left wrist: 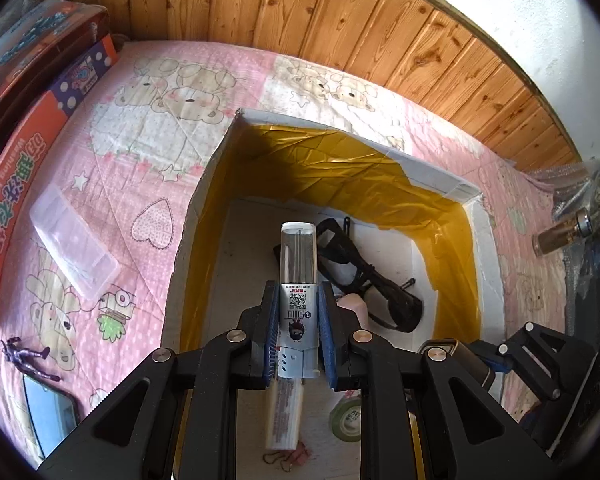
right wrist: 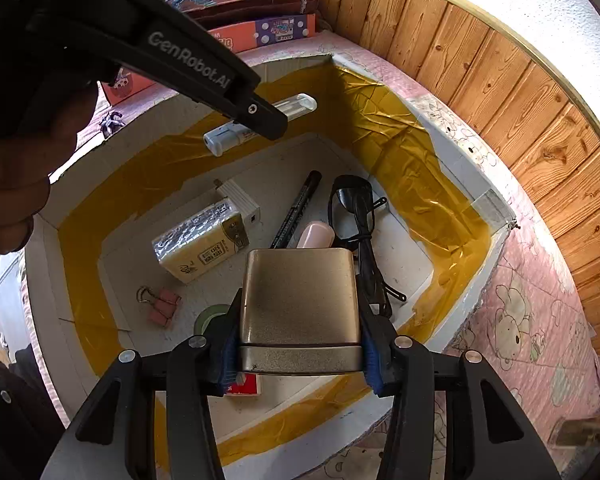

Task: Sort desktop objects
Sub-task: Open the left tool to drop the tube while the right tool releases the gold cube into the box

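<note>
My left gripper (left wrist: 299, 300) is shut on a slim white case with a clear end and a QR label (left wrist: 299, 248), held over the open white box lined with yellow tape (left wrist: 432, 164). In the right wrist view the same case (right wrist: 296, 106) hangs over the box's far side in the left gripper (right wrist: 268, 120). My right gripper (right wrist: 300, 304) is shut on a gold metal tin (right wrist: 300, 280) above the box (right wrist: 496, 204). Inside lie black glasses (right wrist: 352, 200), a black marker (right wrist: 300, 208), a white charger (right wrist: 240, 200), a yellow packet (right wrist: 200, 244), a pink binder clip (right wrist: 164, 306) and a green tape roll (right wrist: 212, 316).
On the pink bear-print cloth left of the box lie a clear plastic lid (left wrist: 74, 246), a purple figure (left wrist: 28, 358) and a phone (left wrist: 50, 408). Orange game boxes (left wrist: 20, 184) are stacked at far left. A brown bottle (left wrist: 560, 232) lies at right. Wood panelling backs the surface.
</note>
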A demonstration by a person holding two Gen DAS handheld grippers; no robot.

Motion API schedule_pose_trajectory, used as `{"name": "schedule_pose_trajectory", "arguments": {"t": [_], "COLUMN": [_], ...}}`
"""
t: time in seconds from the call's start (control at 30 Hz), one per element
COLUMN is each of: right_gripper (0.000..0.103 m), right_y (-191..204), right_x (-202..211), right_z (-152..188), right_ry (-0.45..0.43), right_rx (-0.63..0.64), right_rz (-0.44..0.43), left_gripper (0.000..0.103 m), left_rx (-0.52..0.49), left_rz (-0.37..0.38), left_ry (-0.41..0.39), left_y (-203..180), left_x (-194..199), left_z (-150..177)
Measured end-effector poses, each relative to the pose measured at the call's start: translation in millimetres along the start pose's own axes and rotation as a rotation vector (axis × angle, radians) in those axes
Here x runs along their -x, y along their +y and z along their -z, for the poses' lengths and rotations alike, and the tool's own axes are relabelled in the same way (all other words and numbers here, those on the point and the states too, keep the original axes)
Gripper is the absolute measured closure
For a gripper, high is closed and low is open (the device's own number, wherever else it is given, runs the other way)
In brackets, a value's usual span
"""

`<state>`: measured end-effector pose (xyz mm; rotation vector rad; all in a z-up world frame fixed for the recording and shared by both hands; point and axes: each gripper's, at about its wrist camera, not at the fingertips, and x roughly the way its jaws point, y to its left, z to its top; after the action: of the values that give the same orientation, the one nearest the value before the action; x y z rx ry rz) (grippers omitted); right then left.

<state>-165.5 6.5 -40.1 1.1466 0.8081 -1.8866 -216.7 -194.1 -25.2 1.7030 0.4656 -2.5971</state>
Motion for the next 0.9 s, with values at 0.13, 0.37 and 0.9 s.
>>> {"name": "schedule_pose_trajectory", "arguments": {"t": [0.13, 0.37, 0.9], "right_gripper": [0.053, 0.053, 0.047], "right_y": [-2.8, -6.5, -12.6], "right_x": [-6.9, -14.2, 2.6], "right_z": [-2.1, -6.4, -7.5], "right_ry": [0.032, 0.087, 0.082], "right_rx": [0.032, 0.079, 0.022], "right_rz": [0.002, -0.004, -0.036], "left_gripper": [0.084, 0.084, 0.067], "left_rx": [-0.009, -0.040, -0.063], "left_rz": [-0.024, -0.090, -0.145], "left_ry": [0.043, 0.065, 0.080], "left_y": [1.6, -5.8, -15.3], "left_x": [-21.2, -43.7, -49.4], "left_z": [-7.6, -17.1, -17.5]}}
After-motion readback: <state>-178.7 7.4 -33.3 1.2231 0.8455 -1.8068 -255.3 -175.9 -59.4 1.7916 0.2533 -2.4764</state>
